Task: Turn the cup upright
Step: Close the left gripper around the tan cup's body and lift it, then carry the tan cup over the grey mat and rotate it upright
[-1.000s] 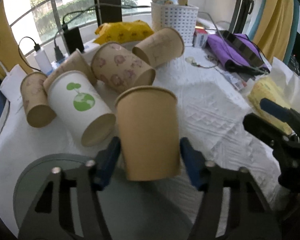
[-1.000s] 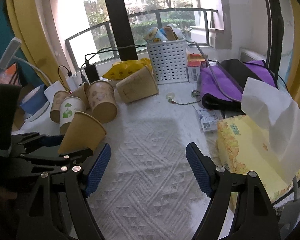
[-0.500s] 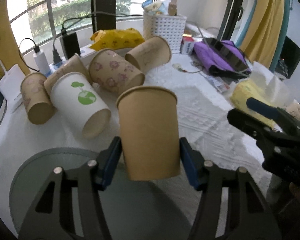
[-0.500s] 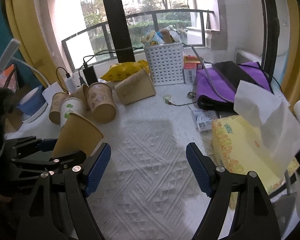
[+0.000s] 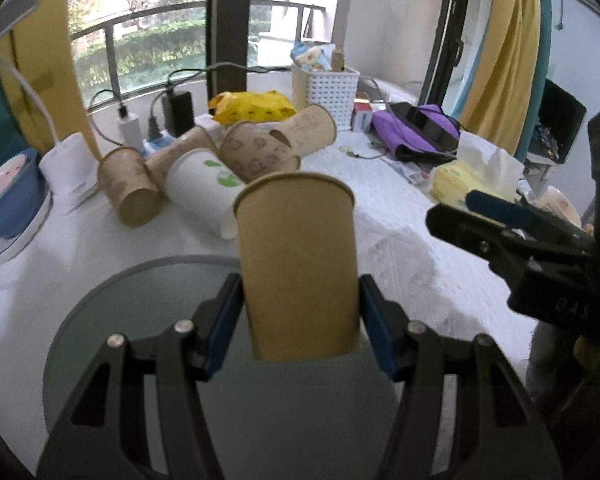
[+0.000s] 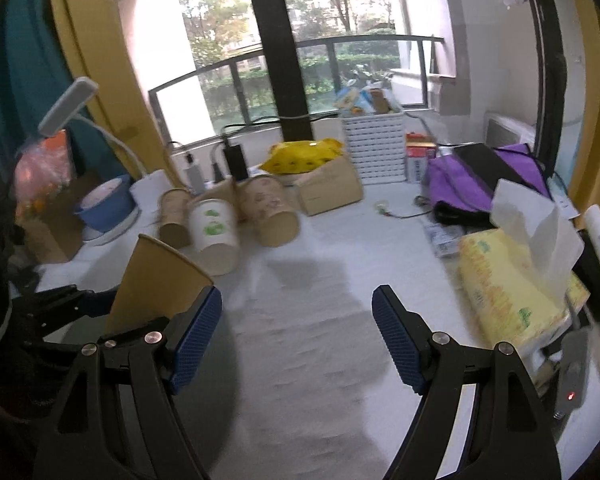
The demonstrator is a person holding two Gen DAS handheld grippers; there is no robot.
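Note:
My left gripper (image 5: 300,320) is shut on a plain brown paper cup (image 5: 298,264), held mouth up above a grey round tray (image 5: 140,320). The same cup (image 6: 156,280) shows at the left of the right wrist view, tilted a little. My right gripper (image 6: 298,340) is open and empty above the white cloth; it also shows at the right of the left wrist view (image 5: 500,220). Several paper cups lie on their sides further back, among them a white one with a green print (image 5: 204,184) and patterned brown ones (image 5: 256,152).
A white basket (image 5: 326,88), a yellow bag (image 5: 252,108), chargers with cables (image 5: 176,112) and a purple pouch (image 5: 420,128) line the back. A yellow tissue pack (image 6: 508,280) lies at the right. A blue bowl (image 5: 8,200) sits at the left edge.
Both grippers have risen and pulled back from the table. The brown cup has stayed in my left gripper, mouth up. The right gripper has stayed open.

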